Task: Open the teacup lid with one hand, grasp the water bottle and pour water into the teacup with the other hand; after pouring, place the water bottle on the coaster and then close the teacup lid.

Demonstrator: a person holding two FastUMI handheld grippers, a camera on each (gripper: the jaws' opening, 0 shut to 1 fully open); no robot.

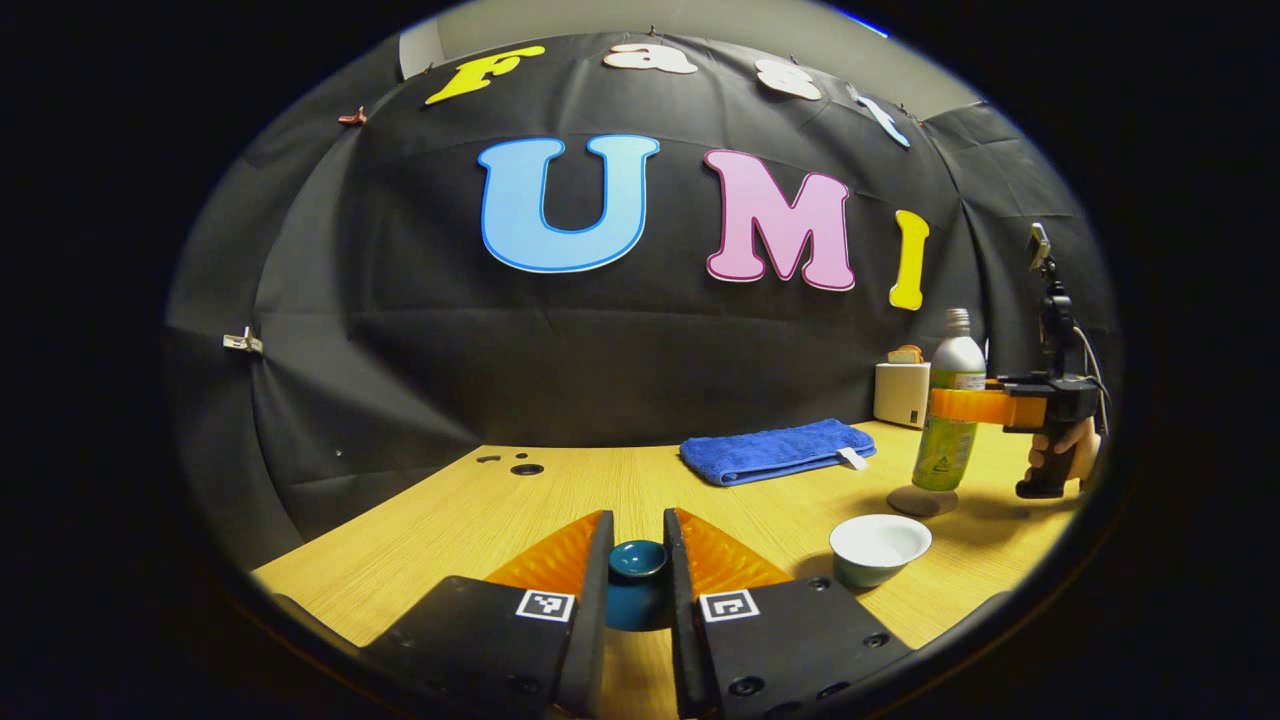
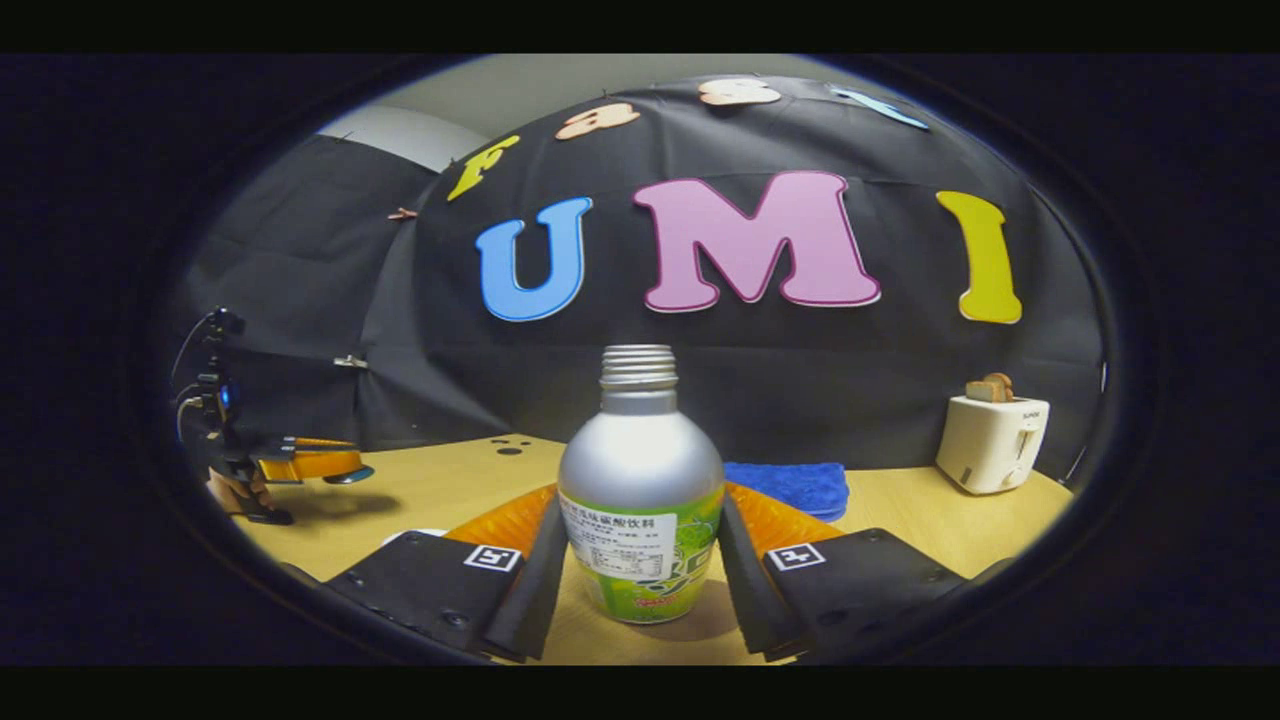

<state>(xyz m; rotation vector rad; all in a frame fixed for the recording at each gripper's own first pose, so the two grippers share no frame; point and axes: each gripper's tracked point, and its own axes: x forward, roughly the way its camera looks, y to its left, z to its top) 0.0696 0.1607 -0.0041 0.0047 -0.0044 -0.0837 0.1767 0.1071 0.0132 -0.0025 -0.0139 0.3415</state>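
Observation:
My left gripper [image 1: 637, 530] is shut on the dark teal teacup lid [image 1: 638, 572] and holds it a little above the table. The uncovered teacup [image 1: 880, 548], white inside, stands on the table to its right. Farther right the silver and green water bottle [image 1: 948, 420] stands upright over the round coaster [image 1: 920, 501], with the other gripper [image 1: 962, 404] around its middle. In the right gripper view my right gripper [image 2: 640, 495] is shut on the bottle [image 2: 640, 470], whose threaded neck has no cap. The left gripper [image 2: 322, 464] with the lid hangs at far left.
A folded blue towel [image 1: 775, 450] lies behind the teacup. A white toaster [image 1: 900, 392] with bread stands at the back right, also in the right gripper view [image 2: 990, 440]. A hand [image 1: 1060, 450] holds the right gripper's handle. The wooden table [image 1: 520, 520] ends at the black cloth wall.

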